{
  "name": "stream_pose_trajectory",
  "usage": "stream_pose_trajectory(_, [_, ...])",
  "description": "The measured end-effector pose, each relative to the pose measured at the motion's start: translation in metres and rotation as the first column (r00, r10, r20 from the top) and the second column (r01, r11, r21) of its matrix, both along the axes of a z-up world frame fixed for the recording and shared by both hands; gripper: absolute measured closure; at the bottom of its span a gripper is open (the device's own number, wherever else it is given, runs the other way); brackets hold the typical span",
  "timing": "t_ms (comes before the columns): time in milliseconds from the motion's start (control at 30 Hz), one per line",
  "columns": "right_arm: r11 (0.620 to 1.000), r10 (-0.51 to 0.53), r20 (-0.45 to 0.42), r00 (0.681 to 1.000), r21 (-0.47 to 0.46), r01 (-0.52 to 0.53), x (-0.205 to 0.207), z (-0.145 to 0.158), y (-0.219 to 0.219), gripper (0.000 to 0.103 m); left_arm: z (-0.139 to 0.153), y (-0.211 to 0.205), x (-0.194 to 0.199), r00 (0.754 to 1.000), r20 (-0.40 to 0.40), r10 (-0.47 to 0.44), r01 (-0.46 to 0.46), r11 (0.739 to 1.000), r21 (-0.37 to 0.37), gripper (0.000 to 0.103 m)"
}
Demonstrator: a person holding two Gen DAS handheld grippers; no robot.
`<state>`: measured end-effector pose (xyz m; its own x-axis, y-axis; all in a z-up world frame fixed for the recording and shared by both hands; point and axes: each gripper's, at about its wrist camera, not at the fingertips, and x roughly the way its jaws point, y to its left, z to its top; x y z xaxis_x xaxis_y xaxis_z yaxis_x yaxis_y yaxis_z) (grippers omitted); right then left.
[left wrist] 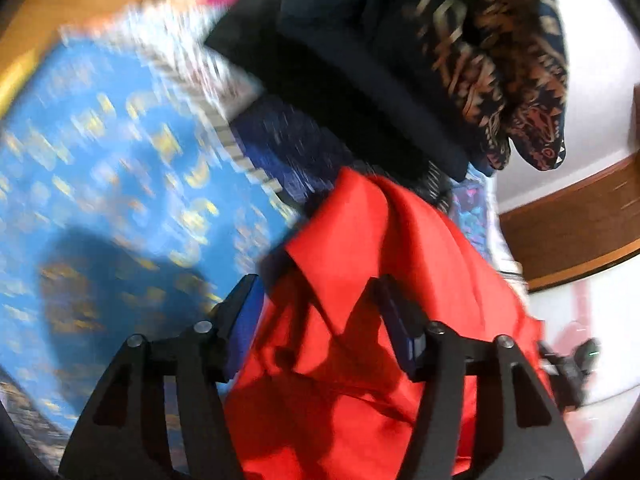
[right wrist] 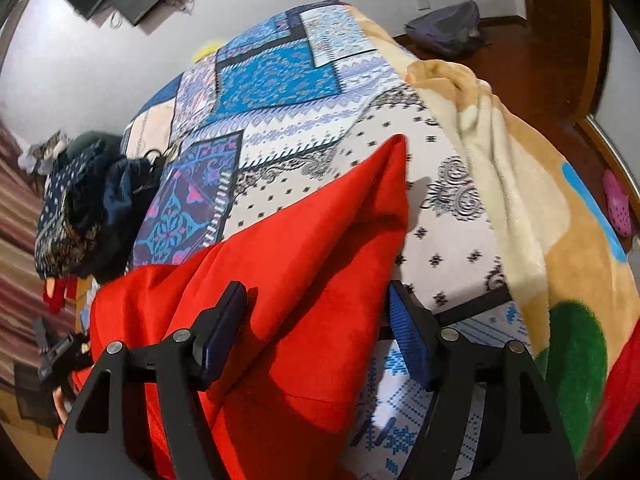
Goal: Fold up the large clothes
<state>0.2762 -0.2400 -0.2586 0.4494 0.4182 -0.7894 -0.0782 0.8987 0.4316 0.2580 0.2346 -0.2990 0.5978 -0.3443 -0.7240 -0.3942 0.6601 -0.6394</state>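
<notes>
Red cloth lies across the patterned bedspread on the bed, one corner pointing up the bed. The right hand-held gripper is wide open, its fingers straddling a raised fold without pinching it. The left hand-held gripper is likewise spread open over the red cloth, beside a pile of dark clothes.

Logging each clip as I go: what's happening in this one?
A person with a handheld gripper in each hand is working on a red garment spread on a bed with a patterned bedspread. Both the left gripper and the right gripper are open, with red cloth lying between their fingers but not clamped. A pile of dark clothes waits nearby. The left view is motion-blurred.
</notes>
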Motion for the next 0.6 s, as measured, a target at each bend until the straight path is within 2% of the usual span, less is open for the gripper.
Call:
stream_pose_trajectory(67, [0.999, 0.024, 0.006, 1.000, -0.033, -0.023, 0.000, 0.001, 0.008, 0.047, -0.009, -0.003, 0.002, 1.000, 0.004, -0.009, 0.010, 0.999, -0.053, 0.044])
stream_pose_trajectory(167, [0.999, 0.033, 0.006, 0.999, -0.032, -0.033, 0.003, 0.001, 0.013, 0.080, -0.010, -0.014, 0.007, 0.998, 0.007, -0.054, 0.055, 0.997, -0.059, 0.044])
stream_pose_trajectory(200, [0.999, 0.036, 0.000, 0.999, -0.017, -0.036, 0.006, 0.001, 0.013, 0.084, -0.009, -0.018, 0.008, 0.997, 0.006, -0.073, 0.074, 0.996, -0.054, 0.048])
stream_pose_trajectory(233, [0.999, 0.037, -0.004, 0.999, -0.004, -0.037, 0.009, 0.001, 0.013, 0.087, -0.005, -0.021, 0.008, 0.996, 0.005, -0.085, 0.085, 0.996, -0.028, 0.057])
stream_pose_trajectory(300, [0.999, 0.050, 0.009, 0.999, -0.013, -0.050, 0.014, 0.007, 0.017, 0.089, 0.003, -0.024, 0.009, 0.995, 0.019, -0.098, 0.098, 0.995, -0.013, 0.088])
stream_pose_trajectory(433, [0.995, 0.090, 0.085, 0.992, -0.040, -0.087, 0.025, 0.034, 0.031, 0.090, 0.030, -0.017, 0.008, 0.994, 0.070, -0.086, 0.085, 0.996, 0.015, 0.094])
stream_pose_trajectory(600, [0.992, 0.125, 0.189, 0.974, -0.052, -0.117, 0.045, 0.072, 0.048, 0.090, 0.072, -0.014, 0.026, 0.992, 0.108, -0.071, 0.056, 0.989, 0.134, 0.095])
